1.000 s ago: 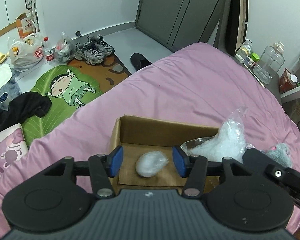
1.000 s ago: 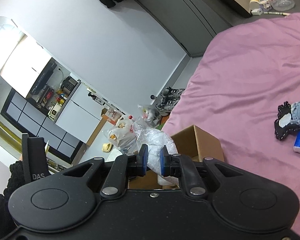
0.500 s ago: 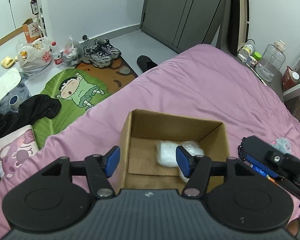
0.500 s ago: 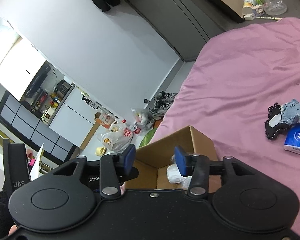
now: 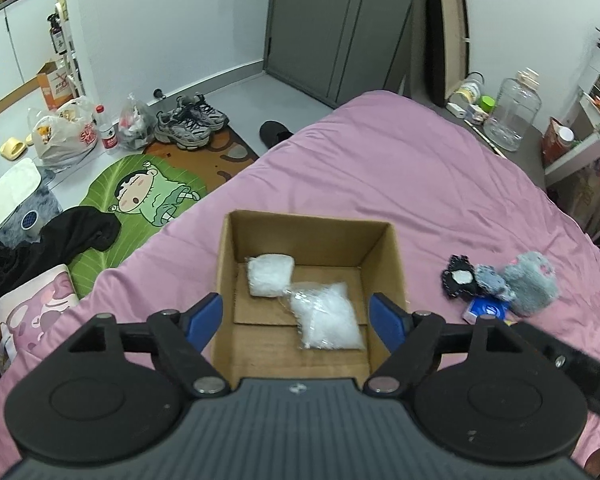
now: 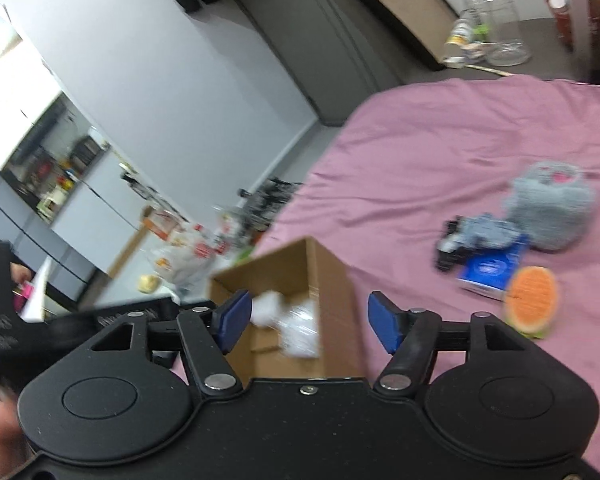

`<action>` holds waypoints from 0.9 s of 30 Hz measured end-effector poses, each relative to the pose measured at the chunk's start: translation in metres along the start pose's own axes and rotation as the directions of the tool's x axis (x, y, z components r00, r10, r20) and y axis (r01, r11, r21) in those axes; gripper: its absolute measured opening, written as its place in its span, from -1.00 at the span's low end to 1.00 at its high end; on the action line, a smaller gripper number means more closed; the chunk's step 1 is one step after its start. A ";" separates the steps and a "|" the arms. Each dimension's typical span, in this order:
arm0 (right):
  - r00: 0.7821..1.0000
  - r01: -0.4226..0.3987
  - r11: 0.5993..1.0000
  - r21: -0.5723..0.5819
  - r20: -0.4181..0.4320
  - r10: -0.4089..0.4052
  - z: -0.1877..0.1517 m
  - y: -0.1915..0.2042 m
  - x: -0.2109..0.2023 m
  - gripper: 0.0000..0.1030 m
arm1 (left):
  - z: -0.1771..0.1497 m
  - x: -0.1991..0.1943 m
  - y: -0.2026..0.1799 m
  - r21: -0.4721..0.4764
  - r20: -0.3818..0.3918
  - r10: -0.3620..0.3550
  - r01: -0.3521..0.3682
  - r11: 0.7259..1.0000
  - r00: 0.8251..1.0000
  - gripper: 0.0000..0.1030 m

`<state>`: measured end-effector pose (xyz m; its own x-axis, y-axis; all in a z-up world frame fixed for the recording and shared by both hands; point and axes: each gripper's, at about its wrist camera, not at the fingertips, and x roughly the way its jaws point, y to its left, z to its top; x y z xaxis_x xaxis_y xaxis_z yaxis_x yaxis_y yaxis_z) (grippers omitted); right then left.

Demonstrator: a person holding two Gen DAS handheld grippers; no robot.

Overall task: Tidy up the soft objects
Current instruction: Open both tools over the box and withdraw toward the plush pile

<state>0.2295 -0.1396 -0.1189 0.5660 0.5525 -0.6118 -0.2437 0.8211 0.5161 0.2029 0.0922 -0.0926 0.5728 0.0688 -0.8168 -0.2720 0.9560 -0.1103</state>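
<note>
Where the pink bed [image 5: 400, 184] dips under its weight, an open cardboard box [image 5: 392, 264] sits with two soft packs on its floor: a clear bag [image 5: 326, 318] of white filling toward the near right, and a smaller white pouch [image 5: 270, 276] touching its far left corner. Right of the box, well apart from it, lie a grey plush [image 5: 534, 286], a bluish knit piece [image 5: 492, 282], a black lace item [image 5: 458, 280] and a blue tissue pack [image 5: 488, 312]; the right view adds an orange slice toy [image 6: 532, 296] just beside the tissue pack.

Both tongs point down over the box's near edge. The left tongs [image 5: 296, 318] stand wide apart and empty, their blue pads framing the box. The right tongs [image 6: 310, 318] are parted too, with nothing between the pads; that view is blurred.

A second ago the right tongs were clamped on the bag, held above the box; the bag now lies inside, and those jaws have just been opening. The left jaws have also just been opening, and the whole box now shows from higher up. The pouch has shifted toward the back wall.
</note>
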 end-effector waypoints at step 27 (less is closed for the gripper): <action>0.985 0.175 0.984 0.031 -0.017 -0.175 0.008 -0.087 -0.069 0.86 | -0.026 -0.027 -0.105 0.175 -0.009 -0.021 0.022 0.984 1.000 0.73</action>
<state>0.2181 -0.2501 -0.1172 0.5866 0.4031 -0.7024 -0.1165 0.9003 0.4193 0.1960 -0.0173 -0.0734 0.5717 0.0461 -0.8192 -0.1192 0.9925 -0.0274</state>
